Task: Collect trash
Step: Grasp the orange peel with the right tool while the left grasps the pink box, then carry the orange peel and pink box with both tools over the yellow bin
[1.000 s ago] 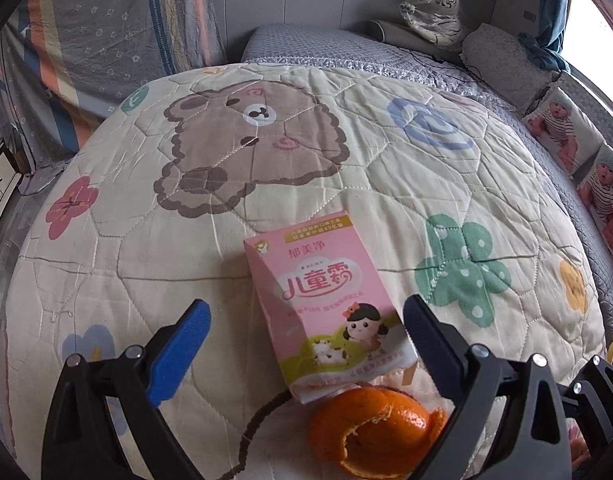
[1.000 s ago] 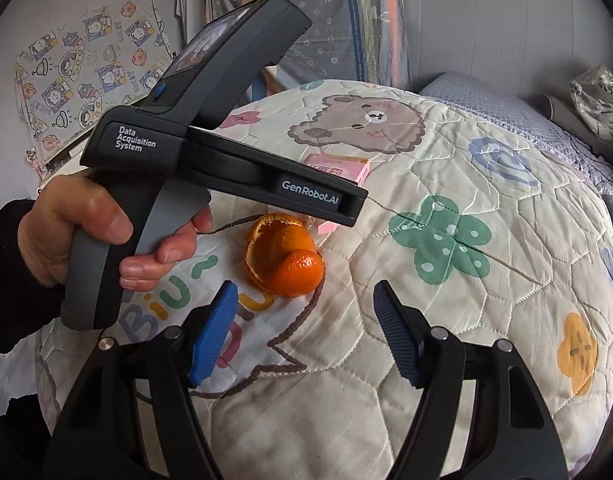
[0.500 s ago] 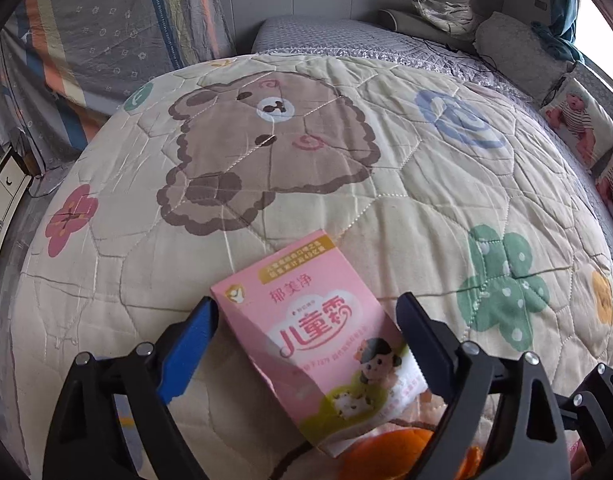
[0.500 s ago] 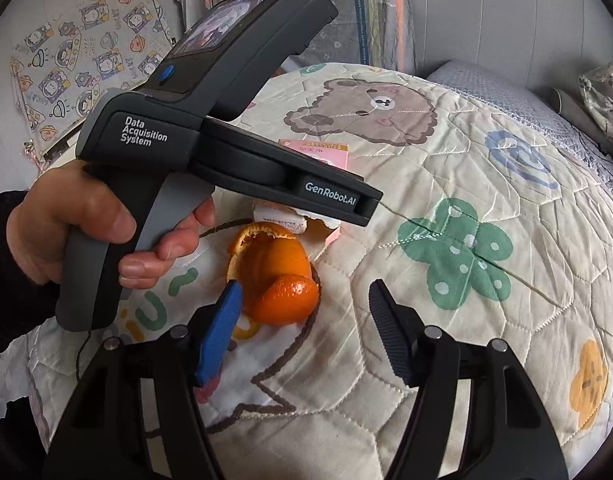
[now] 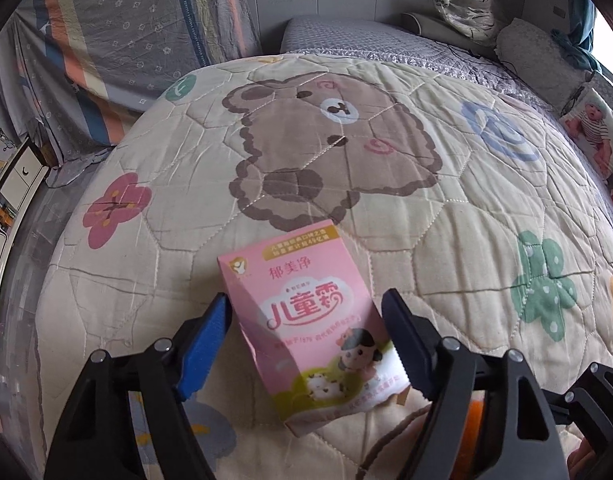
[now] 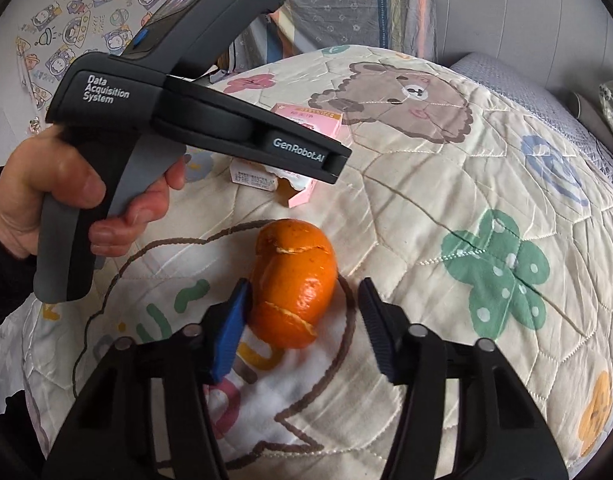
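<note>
1. Our right claw point(image 6: 302, 320) is spread wide, released, around the orange peel point(image 6: 293, 282); the blue finger touches the peel's near side, the black finger stands apart.
2. Just beyond the peel lies the pink carton point(image 5: 312, 320), flat on the bed quilt point(image 5: 426, 216).
3. Our left claw point(image 5: 306, 334) is released, its fingers flanking the carton's near half.
4. Beyond the carton, the quilt's bear print point(image 5: 330, 140).

A bedroom in a family home.
A cream quilted bedspread printed with a brown bear point(image 5: 334, 152) covers the bed, grey pillows point(image 5: 534, 56) lie at its head, and a cartoon astronaut wall sheet point(image 6: 66, 28) hangs beside striped patterned curtains point(image 5: 126, 28).
</note>
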`<action>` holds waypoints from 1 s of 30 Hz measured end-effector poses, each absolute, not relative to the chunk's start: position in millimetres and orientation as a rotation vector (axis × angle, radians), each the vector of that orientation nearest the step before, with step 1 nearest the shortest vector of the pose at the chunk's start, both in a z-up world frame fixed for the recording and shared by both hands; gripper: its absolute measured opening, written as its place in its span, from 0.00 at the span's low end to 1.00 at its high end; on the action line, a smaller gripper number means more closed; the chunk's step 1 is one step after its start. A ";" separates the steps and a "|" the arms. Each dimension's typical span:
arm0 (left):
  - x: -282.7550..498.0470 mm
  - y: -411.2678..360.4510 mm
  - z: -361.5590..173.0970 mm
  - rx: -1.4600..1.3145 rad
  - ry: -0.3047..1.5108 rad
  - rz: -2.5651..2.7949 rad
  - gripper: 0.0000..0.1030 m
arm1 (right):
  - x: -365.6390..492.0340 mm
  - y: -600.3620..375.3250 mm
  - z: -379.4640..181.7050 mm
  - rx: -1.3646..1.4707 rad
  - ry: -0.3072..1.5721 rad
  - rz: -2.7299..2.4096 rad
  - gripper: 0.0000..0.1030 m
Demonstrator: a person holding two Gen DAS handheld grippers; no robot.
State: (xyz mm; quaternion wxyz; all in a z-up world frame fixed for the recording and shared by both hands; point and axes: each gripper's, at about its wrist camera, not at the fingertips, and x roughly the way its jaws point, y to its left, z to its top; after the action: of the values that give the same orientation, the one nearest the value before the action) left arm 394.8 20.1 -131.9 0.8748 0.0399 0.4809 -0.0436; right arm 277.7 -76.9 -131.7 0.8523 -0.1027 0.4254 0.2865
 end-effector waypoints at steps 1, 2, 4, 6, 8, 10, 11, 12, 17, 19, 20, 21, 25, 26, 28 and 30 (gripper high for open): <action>393.8 22.8 -131.3 0.081 1.002 -0.088 0.70 | 278.3 -75.8 -130.8 -0.215 0.894 0.599 0.36; 392.1 25.8 -130.5 0.078 1.000 -0.085 0.70 | 278.7 -74.8 -130.0 -0.217 0.892 0.591 0.35; 389.2 30.7 -129.5 0.072 0.997 -0.082 0.69 | 278.9 -73.6 -128.7 -0.222 0.891 0.582 0.32; 385.3 35.0 -128.0 0.063 0.994 -0.080 0.68 | 279.3 -75.2 -127.1 -0.213 0.888 0.569 0.30; 380.1 38.3 -124.8 0.060 0.986 -0.078 0.67 | 279.5 -76.7 -125.3 -0.225 0.877 0.546 0.29; 375.4 41.0 -121.7 0.061 0.975 -0.077 0.67 | 277.3 -81.5 -121.9 -0.228 0.865 0.520 0.28; 372.3 42.6 -119.6 0.062 0.970 -0.074 0.67 | 276.2 -84.5 -120.2 -0.225 0.863 0.511 0.28; 370.5 44.5 -118.0 0.061 0.967 -0.071 0.67 | 274.9 -89.1 -118.2 -0.221 0.858 0.494 0.28; 355.4 50.8 -105.9 0.052 0.938 -0.058 0.67 | 264.3 -113.8 -107.4 -0.197 0.835 0.431 0.28; 349.7 50.6 -100.2 0.044 0.928 -0.058 0.67 | 259.6 -125.4 -101.2 -0.183 0.820 0.405 0.28; 345.2 48.6 -96.1 0.042 0.919 -0.063 0.67 | 257.5 -131.3 -98.4 -0.177 0.813 0.392 0.28; 341.1 45.6 -92.5 0.045 0.909 -0.068 0.67 | 254.4 -137.9 -95.5 -0.169 0.807 0.379 0.28; 322.3 25.8 -77.1 0.063 0.870 -0.106 0.67 | 240.8 -168.0 -81.2 -0.136 0.769 0.317 0.28; 317.3 18.8 -72.9 0.065 0.861 -0.119 0.67 | 237.5 -174.6 -78.2 -0.131 0.759 0.300 0.28; 307.0 2.1 -64.4 0.063 0.844 -0.157 0.67 | 228.5 -191.3 -71.5 -0.111 0.740 0.263 0.28; 295.9 -17.8 -55.5 0.066 0.820 -0.202 0.67 | 218.8 -208.9 -65.8 -0.085 0.725 0.235 0.28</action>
State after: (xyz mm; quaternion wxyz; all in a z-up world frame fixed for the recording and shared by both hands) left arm 295.9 -17.8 -55.5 0.9116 0.0320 0.3980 -0.0980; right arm 218.8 -208.9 -65.8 0.9275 -0.0416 0.3535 0.1145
